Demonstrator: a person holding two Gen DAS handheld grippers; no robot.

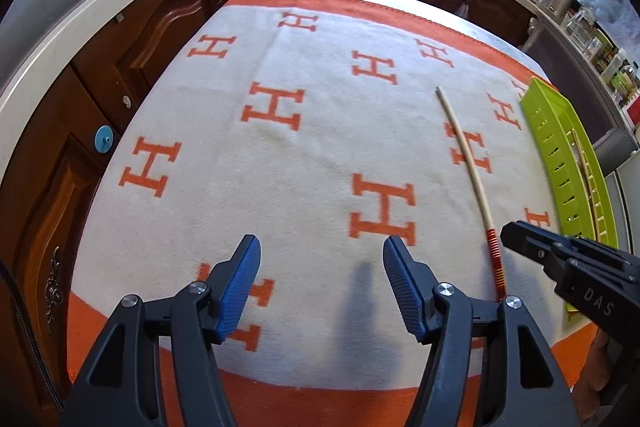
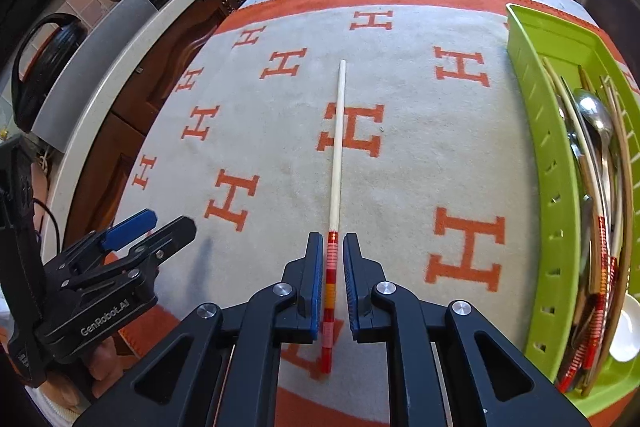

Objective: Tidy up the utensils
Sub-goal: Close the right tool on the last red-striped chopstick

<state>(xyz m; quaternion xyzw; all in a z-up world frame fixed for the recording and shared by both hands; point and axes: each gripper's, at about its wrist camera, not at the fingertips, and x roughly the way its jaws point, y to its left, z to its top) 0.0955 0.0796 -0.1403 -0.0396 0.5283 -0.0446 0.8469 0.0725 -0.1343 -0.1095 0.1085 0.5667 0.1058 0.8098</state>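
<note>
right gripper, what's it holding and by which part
Nothing, it seems: the right gripper straddles the chopstick at its red-banded end, narrow gaps showing on both sides; the chopstick lies on the cloth.

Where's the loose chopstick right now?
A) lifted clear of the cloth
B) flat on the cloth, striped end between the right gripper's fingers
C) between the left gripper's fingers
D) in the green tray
B: the chopstick lies flat on the cloth outside the tray, its striped end in the narrow gap of the right gripper; the left gripper is empty.
</note>
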